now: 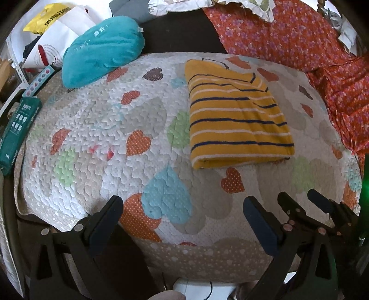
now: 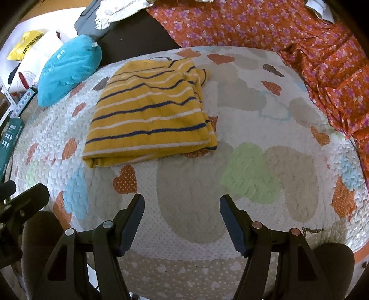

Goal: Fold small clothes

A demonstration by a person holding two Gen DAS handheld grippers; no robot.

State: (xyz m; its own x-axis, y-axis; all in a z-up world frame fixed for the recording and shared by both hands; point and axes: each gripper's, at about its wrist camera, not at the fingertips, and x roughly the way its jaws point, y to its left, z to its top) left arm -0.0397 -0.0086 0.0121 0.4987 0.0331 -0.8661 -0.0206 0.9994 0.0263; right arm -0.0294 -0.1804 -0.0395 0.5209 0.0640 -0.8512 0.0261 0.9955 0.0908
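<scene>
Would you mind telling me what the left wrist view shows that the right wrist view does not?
Only the left wrist view shows the right gripper whole beside the left gripper, both open and empty. Only the right wrist view shows the garment's bunched layered edge. Both share the folded yellow striped garment on the heart-patterned quilt, the teal pillow and the orange floral cloth.

We see a mustard-yellow garment (image 1: 235, 115) striped in navy and white, a white quilt (image 1: 96, 129) patterned with orange, blue, green and beige hearts, a teal cushion (image 1: 101, 50), an orange cloth (image 1: 288, 34) with purple flowers, and a yellow bag (image 1: 43, 16).
</scene>
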